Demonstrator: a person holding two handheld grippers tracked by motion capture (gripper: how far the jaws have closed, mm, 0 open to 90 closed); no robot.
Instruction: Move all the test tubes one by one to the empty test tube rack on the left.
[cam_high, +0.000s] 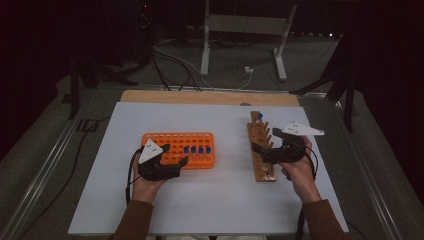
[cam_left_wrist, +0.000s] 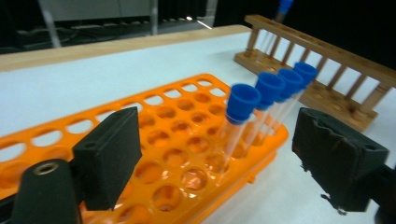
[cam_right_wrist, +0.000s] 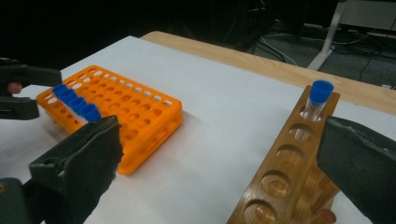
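Tongs, left (cam_left_wrist: 205, 154) and right (cam_right_wrist: 224, 168), gape empty; left ones flank capped tubes (cam_left_wrist: 261, 100) in orange rack (cam_left_wrist: 140, 149), and a careless swing could topple them.

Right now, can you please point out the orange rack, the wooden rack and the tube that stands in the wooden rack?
orange rack (cam_high: 159, 139): high view, bare top grid at its left part.
wooden rack (cam_right_wrist: 280, 163): right gripper view, top board between two holes.
tube (cam_right_wrist: 321, 92): right gripper view, its blue cap.
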